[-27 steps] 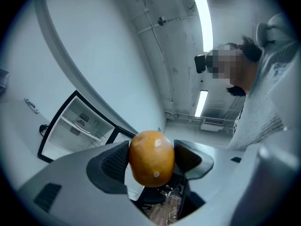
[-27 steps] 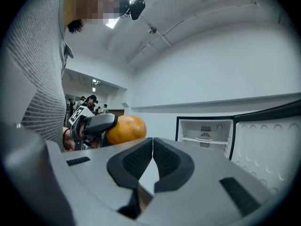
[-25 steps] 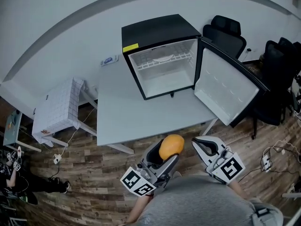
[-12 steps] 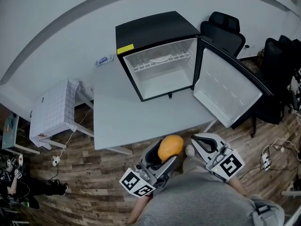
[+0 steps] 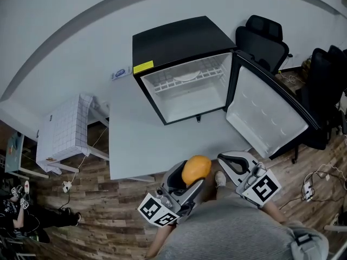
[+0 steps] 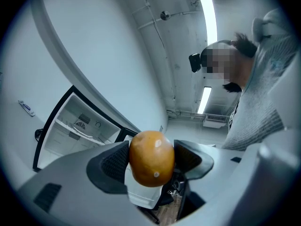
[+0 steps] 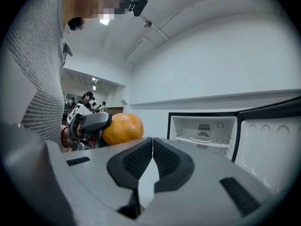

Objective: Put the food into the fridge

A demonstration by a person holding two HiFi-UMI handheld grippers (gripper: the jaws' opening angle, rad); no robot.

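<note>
**A:** What sits furthest left?

**B:** A low stand under a white gridded cover [image 5: 64, 124]. It stands on the wooden floor [image 5: 92, 199], just left of the pale grey surface [image 5: 135, 137].

**A:** And on that surface?

**B:** A small black fridge [image 5: 179, 39] stands at the far part of it. There is a yellow sticker [image 5: 143, 67] at the top left corner of its front. The inside is white, with a wire shelf [image 5: 187, 76] high up.

**A:** Where is the food?

**B:** In the left tongs [image 5: 191, 176]. They hang by the near edge of the surface, over the floor and close to the person's body. Their jaws are clamped on an orange fruit [image 6: 151, 157], with one dark pad pressed to each side. The fruit bulges out above and below the pads. It is well apart from the fridge, on the near side.

**A:** The other tongs?

**B:** The right tongs [image 5: 223, 160] are just right of the left ones, at about the same nearness. Their jaws are closed, pad against pad.

**A:** And further right?

**B:** The fridge door [image 5: 268, 112] is swung wide open to the right, showing its white inner side. Beyond it, at the far right, stand black office chairs [image 5: 263, 37].
</note>
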